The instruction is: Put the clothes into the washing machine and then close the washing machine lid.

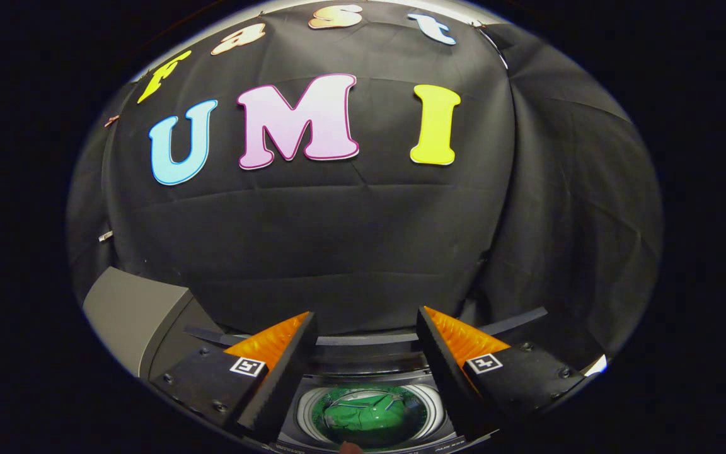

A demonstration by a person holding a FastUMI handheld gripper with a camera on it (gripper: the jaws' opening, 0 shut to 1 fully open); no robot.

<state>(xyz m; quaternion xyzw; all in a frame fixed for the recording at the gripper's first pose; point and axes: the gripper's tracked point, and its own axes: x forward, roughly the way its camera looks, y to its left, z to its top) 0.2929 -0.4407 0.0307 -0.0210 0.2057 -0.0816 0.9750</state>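
We saw one green garment [363, 416] lying inside the single washing machine [312, 410] drum. Our gripper [366, 343] hovered above it, its two fingers spread apart, holding nothing.

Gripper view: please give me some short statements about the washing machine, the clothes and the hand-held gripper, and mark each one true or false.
1. A green garment lies inside the washing machine drum. True.
2. The hand-held gripper is shut on the garment. False: its fingers stand apart with nothing between them.
3. The washing machine's opening is uncovered. True.
4. The garment is red. False: it is green.
5. The drum lies below the gap between the fingers. True.
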